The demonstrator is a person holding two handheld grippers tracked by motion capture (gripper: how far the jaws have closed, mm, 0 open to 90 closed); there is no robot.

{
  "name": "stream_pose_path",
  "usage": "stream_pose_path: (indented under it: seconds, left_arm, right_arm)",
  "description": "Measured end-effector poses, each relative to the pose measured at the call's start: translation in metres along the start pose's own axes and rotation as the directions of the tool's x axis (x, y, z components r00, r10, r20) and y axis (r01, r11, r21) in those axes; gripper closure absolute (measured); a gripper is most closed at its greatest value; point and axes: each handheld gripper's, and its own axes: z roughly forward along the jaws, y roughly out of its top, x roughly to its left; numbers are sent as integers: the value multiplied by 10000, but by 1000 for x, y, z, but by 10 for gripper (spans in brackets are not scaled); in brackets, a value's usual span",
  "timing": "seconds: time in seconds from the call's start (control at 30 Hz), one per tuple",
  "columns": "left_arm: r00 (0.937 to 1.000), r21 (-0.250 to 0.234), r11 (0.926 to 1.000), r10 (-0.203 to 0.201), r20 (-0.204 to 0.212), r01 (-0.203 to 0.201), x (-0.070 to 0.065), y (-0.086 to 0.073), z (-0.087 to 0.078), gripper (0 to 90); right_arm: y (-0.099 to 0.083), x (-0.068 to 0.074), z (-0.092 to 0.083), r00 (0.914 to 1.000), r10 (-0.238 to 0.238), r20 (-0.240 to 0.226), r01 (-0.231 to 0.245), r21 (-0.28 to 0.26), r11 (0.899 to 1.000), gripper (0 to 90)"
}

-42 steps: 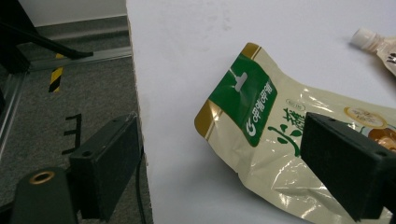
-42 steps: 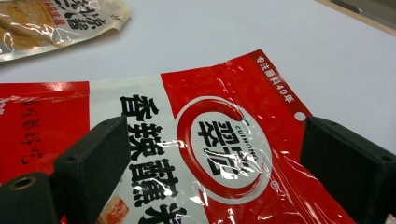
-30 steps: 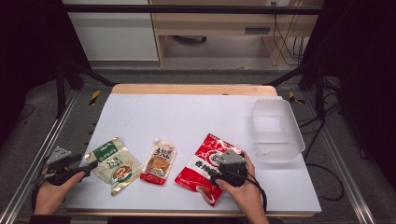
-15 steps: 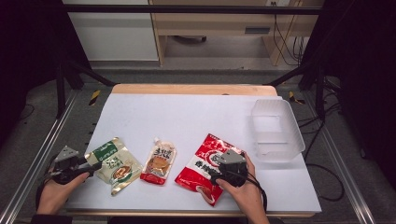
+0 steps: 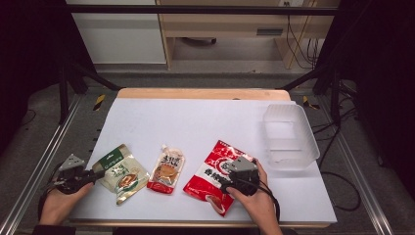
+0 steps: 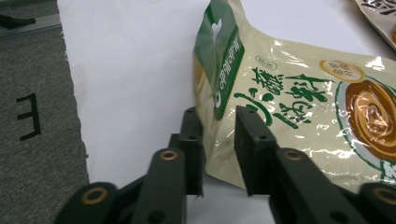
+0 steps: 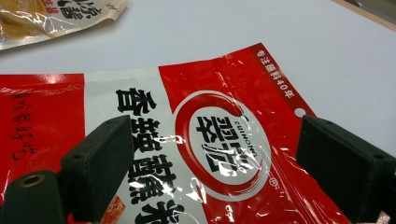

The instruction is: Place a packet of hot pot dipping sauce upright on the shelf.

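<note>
A green and cream pouch (image 5: 122, 174) lies at the table's front left. My left gripper (image 5: 100, 172) comes at it from the left, level with the table. Its jaws have just been closing and now pinch the pouch's (image 6: 299, 116) left edge, which buckles between the two pads of the left gripper (image 6: 218, 116). A red and white pouch (image 5: 208, 171) lies flat at the front, right of centre. Held in a hand, my right gripper (image 5: 226, 183) hovers over its near end. In the right gripper view the right gripper (image 7: 215, 126) stands wide open above the red pouch (image 7: 154, 84), touching nothing.
An orange spouted pouch (image 5: 167, 169) lies between the two others, also seen as the orange pouch (image 7: 56, 18). A clear plastic tub (image 5: 293, 110) stands at the right of the white table (image 5: 195, 122). Grey floor and metal rails flank the table.
The left gripper's jaws have closed onto the green and cream pouch's left edge. Both hands and the other pouches have stayed where they were.
</note>
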Motion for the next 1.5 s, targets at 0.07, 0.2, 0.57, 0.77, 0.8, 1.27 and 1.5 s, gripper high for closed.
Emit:
stream_pose_path:
  seconds: [0.07,0.2,0.57,0.77,0.8,1.27,1.5]
  left_arm:
    - [9997,69,9998,197,-125,-196,-2,1,-2,807]
    - [9991,-4,9994,355,-233,-355,-3,1,-6,887]
    - [9935,-1170,9866,1136,-41,-1133,-16,14,-42,900]
    - [9834,-1722,9698,1798,254,-1729,-35,37,-63,900]
    - [9800,-1747,9662,1971,259,-1897,-39,41,-65,900]
    - [9392,-2045,9230,3409,409,-3261,-66,92,-103,900]
    - [9211,-2163,9097,3795,872,-3544,-75,108,-105,900]
  right_arm:
    - [0,1,0,10000,-64,34,64,60,10000,119]
    - [0,2,-2,9999,-112,125,111,46,9999,118]
    - [0,0,-4,9996,-115,241,115,36,9999,114]
    - [2,2,-8,9999,-24,-127,22,-199,9998,96]
    - [2,3,-9,9996,-11,-273,5,-227,9997,95]
    - [46,13,-24,9769,-1375,-1634,1326,-407,9903,105]
    - [83,17,-33,9481,-2418,-2067,2427,-214,9699,137]
